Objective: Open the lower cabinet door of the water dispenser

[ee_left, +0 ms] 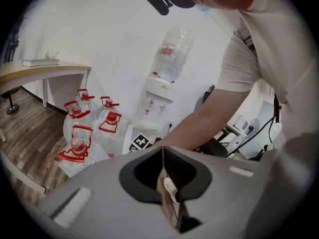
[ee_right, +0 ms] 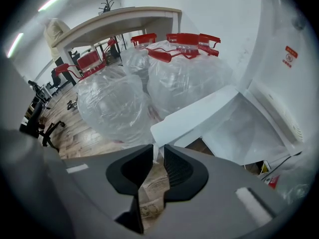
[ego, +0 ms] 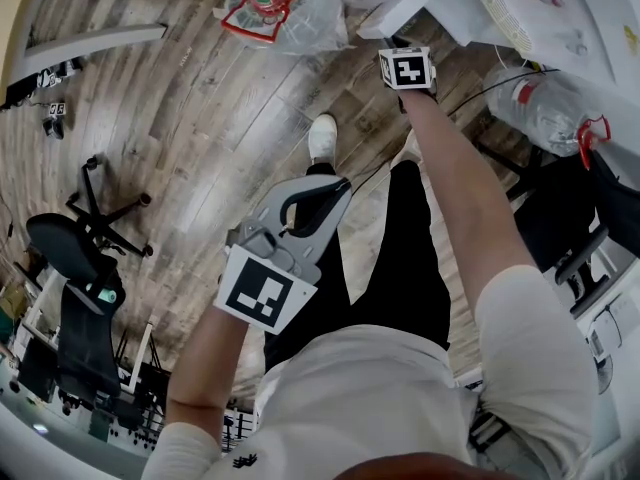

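Note:
The white lower cabinet door [ee_right: 199, 111] of the water dispenser [ee_left: 159, 91] stands swung out, and the bare white cabinet inside [ee_right: 244, 128] shows behind it. My right gripper [ee_right: 158, 153] points steeply down at the door's outer corner. Its jaws stand a narrow gap apart, and a sliver of the door's white edge shows in that gap, with no pad seen pressing on it. In the head view the right gripper [ego: 395, 43] reaches forward to the door [ego: 410, 3]. My left gripper [ego: 318, 193] hangs back over the floor, shut and empty, with its fingers [ee_left: 167, 183] meeting.
Several clear water jugs with red caps [ee_right: 114, 103] crowd the floor just left of the door, and another jug [ego: 545, 103] lies at the right. A desk [ee_right: 124, 21] stands behind the jugs. An office chair [ego: 75, 258] is far left. A black cable [ego: 480, 88] runs by my right arm.

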A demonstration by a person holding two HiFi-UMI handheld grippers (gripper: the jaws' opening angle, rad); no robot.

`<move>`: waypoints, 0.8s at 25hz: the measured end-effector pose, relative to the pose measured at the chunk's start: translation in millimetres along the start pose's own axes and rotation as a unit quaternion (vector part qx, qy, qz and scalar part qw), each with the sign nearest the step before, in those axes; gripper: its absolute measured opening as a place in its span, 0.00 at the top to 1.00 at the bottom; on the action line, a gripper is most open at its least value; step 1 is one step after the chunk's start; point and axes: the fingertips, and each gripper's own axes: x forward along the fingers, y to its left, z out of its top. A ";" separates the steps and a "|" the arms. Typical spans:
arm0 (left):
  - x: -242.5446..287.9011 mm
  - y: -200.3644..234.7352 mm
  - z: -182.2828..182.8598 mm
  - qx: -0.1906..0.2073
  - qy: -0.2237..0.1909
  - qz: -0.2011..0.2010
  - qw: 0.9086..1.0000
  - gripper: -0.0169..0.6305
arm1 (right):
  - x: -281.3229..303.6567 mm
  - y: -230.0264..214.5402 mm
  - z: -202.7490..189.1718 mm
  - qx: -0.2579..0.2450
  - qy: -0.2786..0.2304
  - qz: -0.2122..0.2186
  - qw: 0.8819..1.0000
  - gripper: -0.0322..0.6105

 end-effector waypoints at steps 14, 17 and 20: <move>-23.6 -3.9 12.3 0.020 -0.011 -0.002 1.000 0.89 | -40.8 24.0 16.0 -0.012 -0.015 0.012 1.000 0.89; -29.5 -16.1 27.0 0.034 -0.018 -0.011 0.999 0.89 | -76.0 38.7 19.4 -0.005 -0.032 0.031 0.999 0.91; -31.0 -32.9 37.3 0.065 -0.028 -0.030 0.997 0.89 | -121.5 51.4 17.9 0.003 -0.050 0.051 0.997 0.95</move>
